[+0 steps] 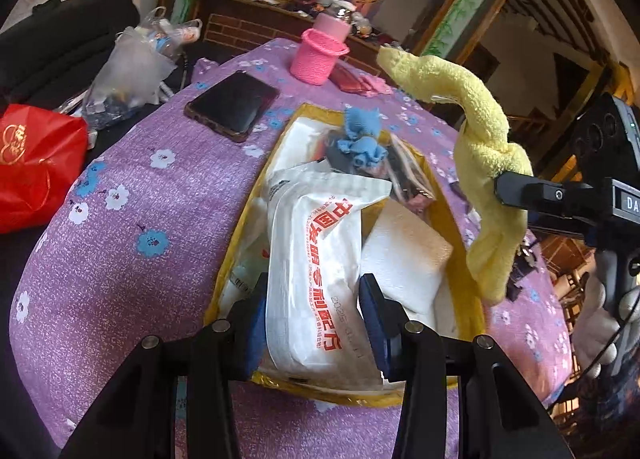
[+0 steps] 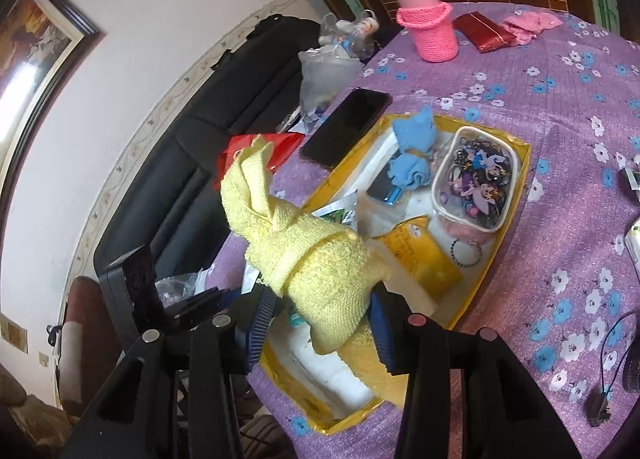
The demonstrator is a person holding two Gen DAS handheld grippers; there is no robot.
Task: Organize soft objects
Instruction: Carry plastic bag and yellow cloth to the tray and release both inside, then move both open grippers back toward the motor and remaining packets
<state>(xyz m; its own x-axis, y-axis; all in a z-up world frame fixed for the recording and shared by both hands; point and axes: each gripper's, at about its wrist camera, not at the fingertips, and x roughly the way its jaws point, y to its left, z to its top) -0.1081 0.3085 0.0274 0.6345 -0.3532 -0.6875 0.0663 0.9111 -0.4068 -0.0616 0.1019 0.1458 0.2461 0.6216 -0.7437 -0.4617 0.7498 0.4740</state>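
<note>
A yellow tray (image 1: 236,243) on the purple flowered tablecloth (image 1: 132,219) holds soft packs and cloths. My left gripper (image 1: 316,323) is low over its near end, shut on a white packet with red lettering (image 1: 320,243) that lies in the tray. A knotted yellow towel (image 1: 488,163) hangs above the tray's right side, and my right gripper (image 1: 516,191) is shut on it. In the right wrist view the towel (image 2: 320,271) sits between the right gripper's (image 2: 320,323) blue pads, over the tray (image 2: 516,187). A blue cloth toy (image 2: 412,147) lies at the tray's far end.
A dark phone (image 1: 232,105) lies left of the tray, a pink knitted cup (image 1: 318,55) beyond it. A clear pouch of hair accessories (image 2: 476,179) and a yellow packet (image 2: 424,255) sit in the tray. A red bag (image 1: 36,163) and plastic bags lie off the table's left.
</note>
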